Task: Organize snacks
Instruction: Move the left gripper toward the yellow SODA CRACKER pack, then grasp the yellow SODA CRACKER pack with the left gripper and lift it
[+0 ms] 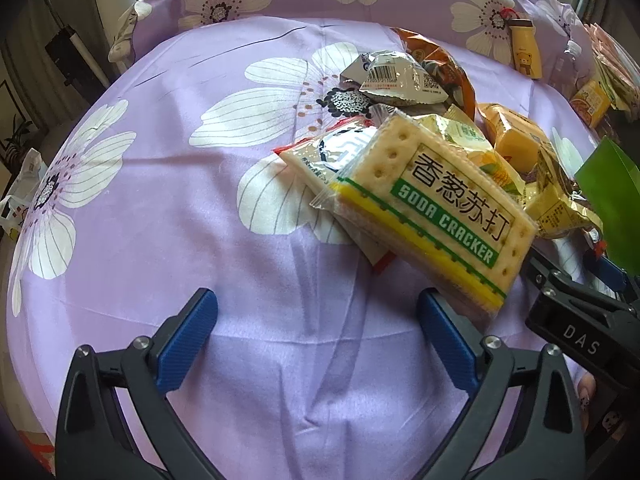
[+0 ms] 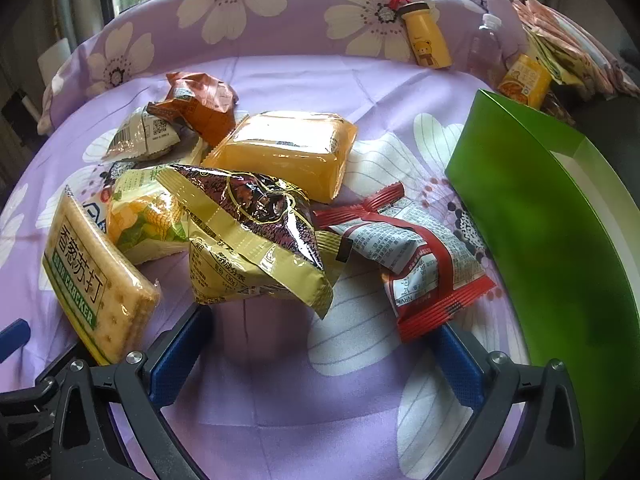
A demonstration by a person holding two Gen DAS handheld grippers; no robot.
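A heap of snack packets lies on a purple flowered sheet (image 1: 160,240). The soda cracker pack (image 1: 436,208) rests on a white packet (image 1: 332,152), its near corner just beyond my left gripper's right finger. My left gripper (image 1: 320,316) is open over bare sheet with nothing between its fingers. In the right wrist view, a gold and brown packet (image 2: 256,240), a red packet (image 2: 420,264), an orange block pack (image 2: 288,148) and the soda cracker pack (image 2: 96,272) lie ahead. My right gripper (image 2: 320,344) is open just short of the gold and red packets.
A green box (image 2: 560,240) stands open at the right, beside the red packet. A yellow bear bottle (image 2: 426,36), a clear bottle (image 2: 486,44) and more packets (image 2: 524,80) lie along the pillow at the back. The right gripper's body (image 1: 580,320) shows beside the left one.
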